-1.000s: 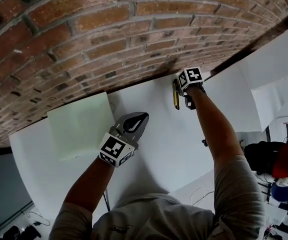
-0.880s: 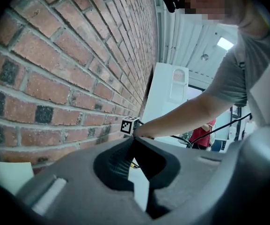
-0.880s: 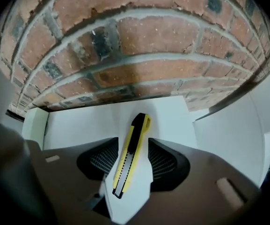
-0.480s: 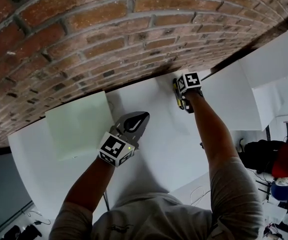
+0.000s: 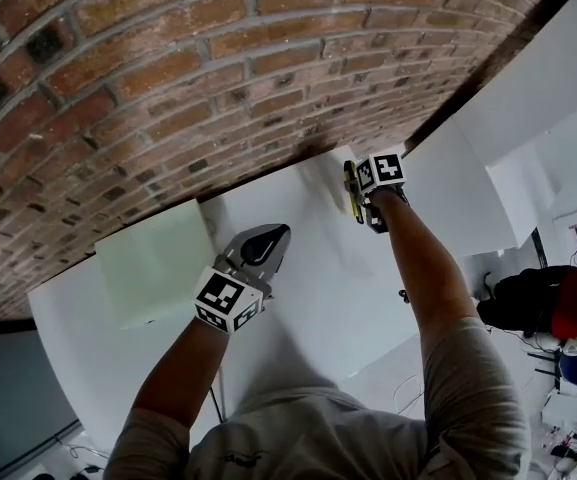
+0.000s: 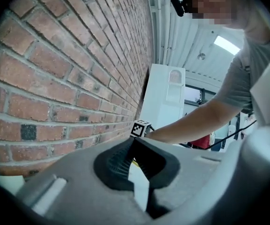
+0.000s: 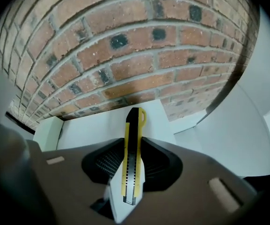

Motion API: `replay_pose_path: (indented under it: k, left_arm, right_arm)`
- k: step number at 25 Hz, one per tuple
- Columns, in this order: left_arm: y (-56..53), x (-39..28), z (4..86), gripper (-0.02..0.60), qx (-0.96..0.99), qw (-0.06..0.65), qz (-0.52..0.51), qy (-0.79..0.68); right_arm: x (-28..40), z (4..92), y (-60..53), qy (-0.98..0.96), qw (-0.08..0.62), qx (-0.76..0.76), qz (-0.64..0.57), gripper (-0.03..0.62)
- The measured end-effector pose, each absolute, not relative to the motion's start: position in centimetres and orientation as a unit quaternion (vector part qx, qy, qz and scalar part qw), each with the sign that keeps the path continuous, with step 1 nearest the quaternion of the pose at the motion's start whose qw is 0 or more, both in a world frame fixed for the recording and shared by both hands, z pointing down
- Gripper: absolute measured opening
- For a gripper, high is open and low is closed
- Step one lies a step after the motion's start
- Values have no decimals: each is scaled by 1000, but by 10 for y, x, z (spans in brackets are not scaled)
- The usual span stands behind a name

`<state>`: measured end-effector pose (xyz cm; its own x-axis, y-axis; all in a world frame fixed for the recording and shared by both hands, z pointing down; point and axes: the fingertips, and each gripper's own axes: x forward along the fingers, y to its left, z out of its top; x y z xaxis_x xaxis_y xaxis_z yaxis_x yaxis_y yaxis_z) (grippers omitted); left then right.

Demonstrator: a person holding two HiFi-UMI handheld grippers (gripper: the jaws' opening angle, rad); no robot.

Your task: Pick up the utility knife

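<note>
The utility knife (image 7: 132,158) is yellow and black with a round loop at its far end. It stands clamped lengthwise between the pads of my right gripper (image 7: 134,146), which is shut on it. In the head view the knife (image 5: 352,190) sits at the far side of the white table (image 5: 318,278), close to the brick wall, with the right gripper (image 5: 364,206) pointing steeply down. My left gripper (image 5: 271,238) hovers over the table's middle, roughly level, its jaws together with nothing in them. In the left gripper view the left gripper (image 6: 134,143) looks toward the right arm.
A brick wall (image 5: 168,88) runs along the table's far edge. A pale green sheet (image 5: 153,263) lies on the table to the left of the left gripper. White cabinets (image 5: 528,98) stand at the right, with bags and cables on the floor beyond.
The right gripper moved over the knife and shut on it; the knife now sits between its pads. The left gripper rose a little.
</note>
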<state>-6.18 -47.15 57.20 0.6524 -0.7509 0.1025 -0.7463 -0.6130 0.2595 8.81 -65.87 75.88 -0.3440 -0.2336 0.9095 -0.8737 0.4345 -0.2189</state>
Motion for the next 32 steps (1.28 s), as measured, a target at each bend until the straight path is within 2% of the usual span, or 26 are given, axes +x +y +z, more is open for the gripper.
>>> replay_pose_path:
  k: [15,32]
  left_arm:
    - [-465,-4,488,-2,909,109,-15,-402]
    - [-430,18,374,-2,907,80,-24,-413]
  right_arm:
    - [129,621,-631,-812,290,385,328,124]
    - [150,430,-542,-900,114,341,244,124]
